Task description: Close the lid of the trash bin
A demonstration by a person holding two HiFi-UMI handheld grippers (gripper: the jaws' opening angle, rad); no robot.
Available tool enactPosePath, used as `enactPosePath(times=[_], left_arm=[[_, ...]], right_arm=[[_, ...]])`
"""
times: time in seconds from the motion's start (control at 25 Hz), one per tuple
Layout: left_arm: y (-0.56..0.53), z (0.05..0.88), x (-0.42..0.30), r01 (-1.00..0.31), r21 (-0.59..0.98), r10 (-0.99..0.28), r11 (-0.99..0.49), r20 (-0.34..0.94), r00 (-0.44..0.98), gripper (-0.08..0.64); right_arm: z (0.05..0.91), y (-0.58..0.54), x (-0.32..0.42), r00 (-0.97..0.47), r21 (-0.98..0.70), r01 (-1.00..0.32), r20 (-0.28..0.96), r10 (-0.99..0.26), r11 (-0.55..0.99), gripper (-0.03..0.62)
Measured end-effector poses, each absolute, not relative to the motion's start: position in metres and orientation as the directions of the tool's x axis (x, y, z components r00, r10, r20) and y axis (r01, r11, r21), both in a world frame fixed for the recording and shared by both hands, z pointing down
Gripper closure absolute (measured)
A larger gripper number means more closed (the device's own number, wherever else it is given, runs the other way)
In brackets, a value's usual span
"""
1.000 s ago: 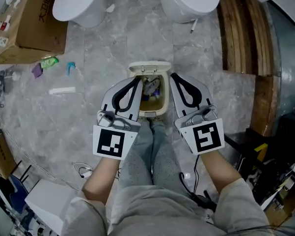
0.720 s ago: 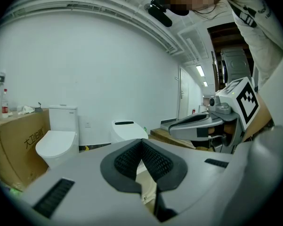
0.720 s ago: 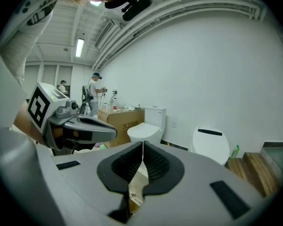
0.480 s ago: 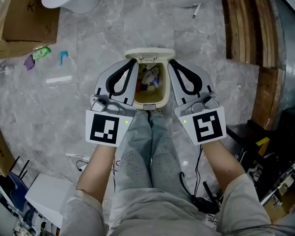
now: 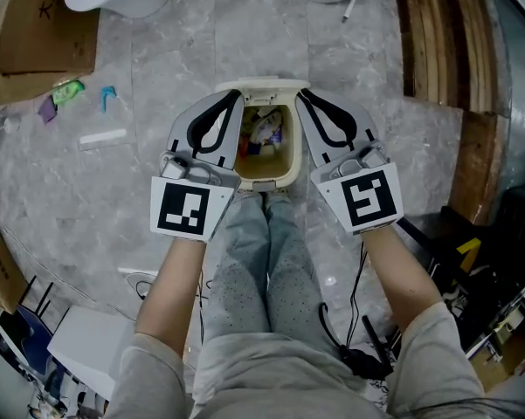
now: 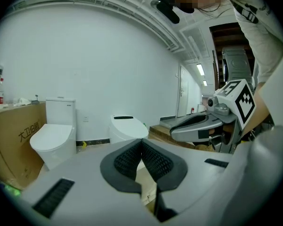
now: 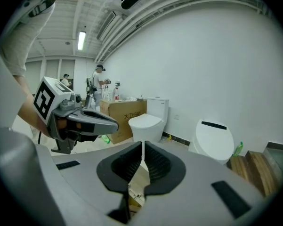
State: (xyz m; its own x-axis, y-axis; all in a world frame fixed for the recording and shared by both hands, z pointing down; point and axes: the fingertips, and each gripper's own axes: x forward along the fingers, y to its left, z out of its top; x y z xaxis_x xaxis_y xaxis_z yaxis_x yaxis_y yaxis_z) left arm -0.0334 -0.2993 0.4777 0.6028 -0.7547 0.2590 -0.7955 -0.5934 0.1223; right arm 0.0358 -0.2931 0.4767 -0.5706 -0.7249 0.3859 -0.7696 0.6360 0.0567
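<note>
Both claws have sunk toward the floor since a second ago. They now flank the open trash bin [image 5: 264,180], with the left claw [image 5: 234,99] just beside its left rim and the right claw [image 5: 302,96] just beside its right. Each claw is closed, with nothing between its jaws. The bin's lid [image 5: 262,84] stands raised at the far edge, and rubbish shows inside. The cardboard box [image 6: 19,135] beside a white toilet [image 6: 54,140] bears black Chinese characters, too small to read surely.

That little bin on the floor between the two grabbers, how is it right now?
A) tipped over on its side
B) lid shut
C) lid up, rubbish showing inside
C: the head view shows the trash bin standing with its lid raised at the back and rubbish inside.
</note>
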Motion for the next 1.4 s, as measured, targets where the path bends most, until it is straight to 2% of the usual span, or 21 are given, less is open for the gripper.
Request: enactPosePath(times=[0.32, 0.36, 0.4, 0.44, 0.68, 1.12, 1.2, 1.4], left_arm=[[-0.304, 0.498, -0.037, -0.797, 0.117, -0.742, -0.593, 0.307, 0.597, 0.540], [-0.303, 0.502, -0.037, -0.794, 0.111, -0.734, -0.598, 0.322, 0.598, 0.540], [-0.303, 0.505, -0.037, -0.791, 0.106, -0.728, -0.602, 0.335, 0.599, 0.540], [-0.301, 0.508, -0.037, -0.788, 0.101, -0.721, -0.607, 0.348, 0.599, 0.540], [-0.299, 0.517, -0.039, -0.783, 0.102, -0.707, -0.614, 0.370, 0.602, 0.540], [-0.301, 0.513, -0.040, -0.791, 0.143, -0.731, -0.595, 0.314, 0.606, 0.540], [-0.299, 0.515, -0.041, -0.790, 0.142, -0.727, -0.596, 0.321, 0.606, 0.540], [-0.293, 0.513, -0.041, -0.792, 0.144, -0.732, -0.594, 0.312, 0.606, 0.540]], right_arm=[[0.515, -0.295, 0.036, -0.578, 0.050, -0.720, 0.511, -0.637, 0.693, 0.555], [0.519, -0.295, 0.035, -0.583, 0.046, -0.712, 0.517, -0.627, 0.700, 0.540], [0.522, -0.295, 0.034, -0.589, 0.040, -0.704, 0.524, -0.615, 0.709, 0.476], [0.525, -0.296, 0.034, -0.594, 0.037, -0.696, 0.532, -0.604, 0.717, 0.456], [0.548, -0.305, 0.034, -0.569, 0.113, -0.634, 0.603, -0.560, 0.765, 0.456], [0.577, -0.312, 0.031, -0.510, 0.240, -0.493, 0.699, -0.501, 0.836, 0.457], [0.577, -0.312, 0.031, -0.504, 0.260, -0.474, 0.703, -0.501, 0.841, 0.485], [0.578, -0.305, 0.031, -0.501, 0.286, -0.415, 0.721, -0.479, 0.864, 0.500]])
